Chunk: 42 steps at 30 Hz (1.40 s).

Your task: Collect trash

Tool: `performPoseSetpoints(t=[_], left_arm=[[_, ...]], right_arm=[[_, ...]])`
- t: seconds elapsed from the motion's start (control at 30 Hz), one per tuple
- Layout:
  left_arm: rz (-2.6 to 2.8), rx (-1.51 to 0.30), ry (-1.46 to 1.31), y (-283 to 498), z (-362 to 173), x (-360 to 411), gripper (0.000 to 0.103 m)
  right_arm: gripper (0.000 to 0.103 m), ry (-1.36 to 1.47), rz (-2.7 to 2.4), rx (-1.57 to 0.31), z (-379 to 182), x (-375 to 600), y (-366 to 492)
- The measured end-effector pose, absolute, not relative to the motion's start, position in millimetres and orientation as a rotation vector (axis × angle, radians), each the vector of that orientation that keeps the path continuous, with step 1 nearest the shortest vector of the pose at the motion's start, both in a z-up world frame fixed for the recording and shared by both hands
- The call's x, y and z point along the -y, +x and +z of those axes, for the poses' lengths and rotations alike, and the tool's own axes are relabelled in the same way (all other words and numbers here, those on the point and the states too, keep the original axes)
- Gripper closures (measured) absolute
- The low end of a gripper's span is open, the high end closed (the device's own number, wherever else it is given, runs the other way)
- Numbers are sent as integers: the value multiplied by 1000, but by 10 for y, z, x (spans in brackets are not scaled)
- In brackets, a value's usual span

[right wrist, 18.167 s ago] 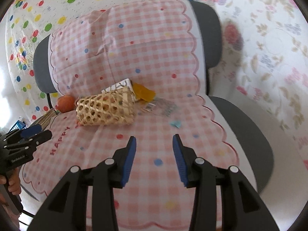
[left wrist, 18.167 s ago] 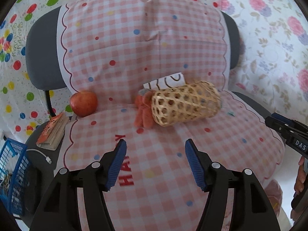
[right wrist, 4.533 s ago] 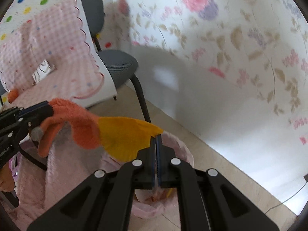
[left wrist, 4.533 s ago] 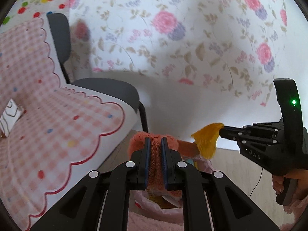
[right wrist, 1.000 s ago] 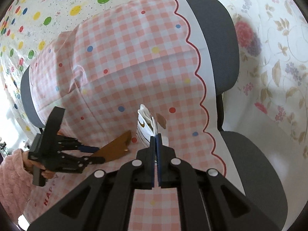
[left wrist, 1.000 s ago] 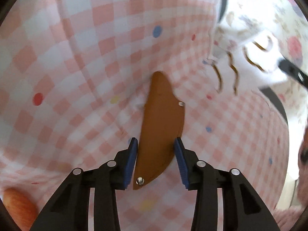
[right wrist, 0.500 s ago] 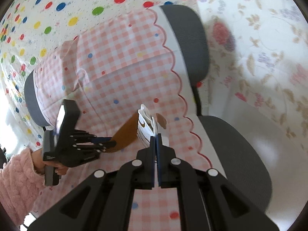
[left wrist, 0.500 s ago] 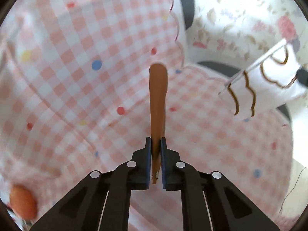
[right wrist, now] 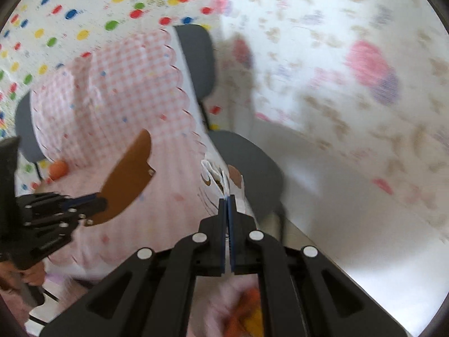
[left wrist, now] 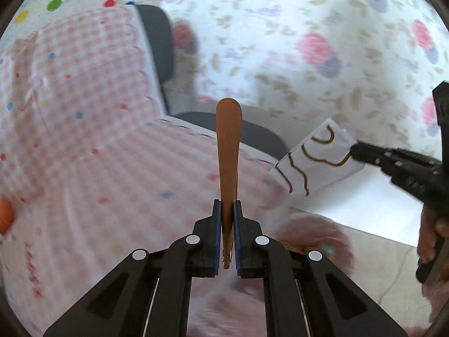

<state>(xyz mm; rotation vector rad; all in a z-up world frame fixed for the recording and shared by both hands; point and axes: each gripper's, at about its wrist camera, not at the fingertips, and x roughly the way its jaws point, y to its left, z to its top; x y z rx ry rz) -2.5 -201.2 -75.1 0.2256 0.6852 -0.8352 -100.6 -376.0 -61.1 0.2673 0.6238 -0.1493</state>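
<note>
**Two pieces lifted, both on the way to the bag**

The chair (left wrist: 157, 45) with its pink gingham cover (left wrist: 84, 140) looks nearly cleared — in these blurred views no wrapper or scrap shows on the seat, only a round orange-red fruit (right wrist: 57, 169) at the far left edge, which I would judge is not trash. Low in both views lies a pink trash bag (left wrist: 314, 233) on the floor, with orange and yellow scraps (right wrist: 247, 311) showing inside it, so part of the collecting appears done.

What is left is the drop. The left tongs (left wrist: 227, 224) have just been closing and are now clenched on a flat brown leather-like piece (left wrist: 228, 151) with small rivets, held edge-on and clear of the seat. The right tongs (right wrist: 227, 219) are clamped tight on a crumpled white paper wrapper (left wrist: 317, 157) with brown curly lines, also in the air beside the chair. Neither piece is over the bag mouth yet, as far as I can tell — both need carrying there and releasing.
</note>
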Motion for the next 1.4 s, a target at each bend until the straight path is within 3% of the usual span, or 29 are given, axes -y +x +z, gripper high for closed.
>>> performPoseSetpoints(t=[0.23,0.47,0.63,0.67,0.7,0.73,0.87,0.93,1.03,1.13,1.2,1.4], left_arm=[[-953,-743,279,-597,-1130,2450,94],[-997,-836,312,-680,-1491,2855,94],[-1010,-874,327,-664,-1613,3031,87],[-1009,-874,325,-658,-1614,3042,84],[-1006,-874,321,-650,-1607,3040,76],[-995,-873,316,-644,-1590,3025,71],[-958,-844,285,-644,-1412,2853,48],[-936,-817,264,-656,-1281,2724,30],[-870,-792,251,-692,-1022,2482,15],[-799,-776,260,-744,-778,2244,13],[-711,-755,269,-790,-596,2029,13],[-480,-727,203,-842,-184,1359,11]], right_arm=[[101,328,-289,-755,-1150,4000,-1675],[101,373,-329,-847,-1565,4136,-1712],[100,415,-298,-853,-1664,4200,-1675],[92,416,-299,-855,-1668,4215,-1666],[76,422,-297,-850,-1666,4227,-1680],[70,428,-292,-839,-1655,4228,-1705],[67,427,-266,-816,-1524,4226,-1736],[62,441,-249,-794,-1388,4226,-1793],[41,451,-205,-761,-1157,4191,-1878],[23,422,-144,-725,-867,4067,-1920],[6,387,-90,-701,-660,3933,-1923],[6,288,58,-612,-75,3505,-1861]])
